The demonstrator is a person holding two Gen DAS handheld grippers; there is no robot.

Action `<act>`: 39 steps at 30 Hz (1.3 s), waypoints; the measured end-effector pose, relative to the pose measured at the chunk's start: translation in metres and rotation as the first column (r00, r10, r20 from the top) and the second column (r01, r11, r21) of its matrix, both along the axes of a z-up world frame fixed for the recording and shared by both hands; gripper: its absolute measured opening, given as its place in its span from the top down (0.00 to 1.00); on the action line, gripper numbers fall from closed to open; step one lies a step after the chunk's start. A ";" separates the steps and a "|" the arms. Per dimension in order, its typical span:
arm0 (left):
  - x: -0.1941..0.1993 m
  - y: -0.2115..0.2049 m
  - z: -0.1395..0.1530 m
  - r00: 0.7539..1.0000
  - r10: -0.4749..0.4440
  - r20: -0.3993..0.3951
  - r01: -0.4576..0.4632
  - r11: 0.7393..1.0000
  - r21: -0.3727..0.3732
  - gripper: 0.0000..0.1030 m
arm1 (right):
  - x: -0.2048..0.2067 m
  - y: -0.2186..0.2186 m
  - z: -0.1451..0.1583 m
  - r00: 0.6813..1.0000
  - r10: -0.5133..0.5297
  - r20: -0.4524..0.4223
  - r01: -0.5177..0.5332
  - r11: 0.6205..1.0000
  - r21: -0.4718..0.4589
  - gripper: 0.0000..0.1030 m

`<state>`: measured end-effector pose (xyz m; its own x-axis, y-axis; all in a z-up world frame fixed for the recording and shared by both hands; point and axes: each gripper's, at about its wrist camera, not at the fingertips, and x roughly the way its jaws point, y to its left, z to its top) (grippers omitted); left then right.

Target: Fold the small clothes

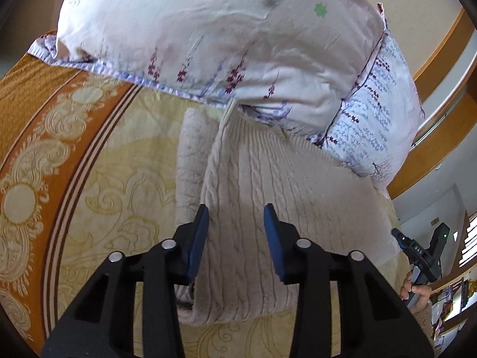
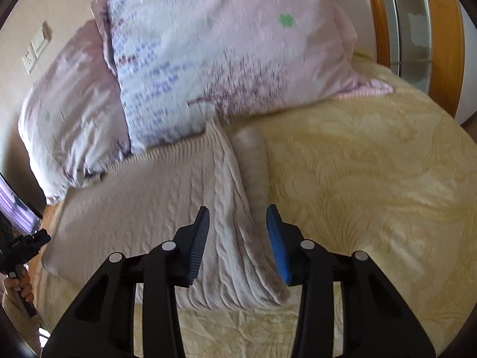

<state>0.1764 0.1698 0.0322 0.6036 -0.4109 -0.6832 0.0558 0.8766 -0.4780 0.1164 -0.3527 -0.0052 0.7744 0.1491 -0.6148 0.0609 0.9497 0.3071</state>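
Note:
A beige cable-knit sweater (image 1: 256,179) lies folded on the bed, its far end against the pillows. My left gripper (image 1: 237,217) is open just above the sweater's left folded edge, with a folded-in strip (image 1: 190,161) to its left. In the right wrist view the same sweater (image 2: 155,197) shows, with a raised folded ridge (image 2: 238,217) between the open fingers of my right gripper (image 2: 238,220). Nothing is held. The right gripper also shows at the far right of the left wrist view (image 1: 423,250), and the left gripper at the left edge of the right wrist view (image 2: 26,244).
Two floral pink-white pillows (image 1: 208,35) (image 2: 226,47) lean at the head of the bed. A cream and orange patterned bedspread (image 1: 98,161) (image 2: 372,179) covers the bed. A wooden headboard (image 2: 447,29) stands at the back right.

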 end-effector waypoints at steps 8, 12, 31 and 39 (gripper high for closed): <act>-0.001 -0.001 -0.012 0.999 0.002 -0.038 -0.001 1.000 0.025 0.96 | -0.010 0.001 0.002 0.999 -0.004 0.045 0.004 1.000 -0.015 0.91; -0.006 0.004 -0.009 0.999 -0.011 -0.032 0.011 1.000 0.006 0.98 | -0.021 0.003 0.011 0.997 -0.011 0.081 0.012 1.000 -0.007 0.92; -0.025 0.005 0.007 0.998 -0.019 0.053 0.016 0.999 0.046 0.63 | -0.026 0.019 0.014 0.991 -0.122 0.062 0.129 0.983 -0.128 0.63; -0.015 -0.045 0.018 0.989 -0.107 0.106 0.095 0.990 0.109 0.48 | 0.016 0.105 0.016 0.987 0.160 0.029 -0.152 0.973 -0.173 0.62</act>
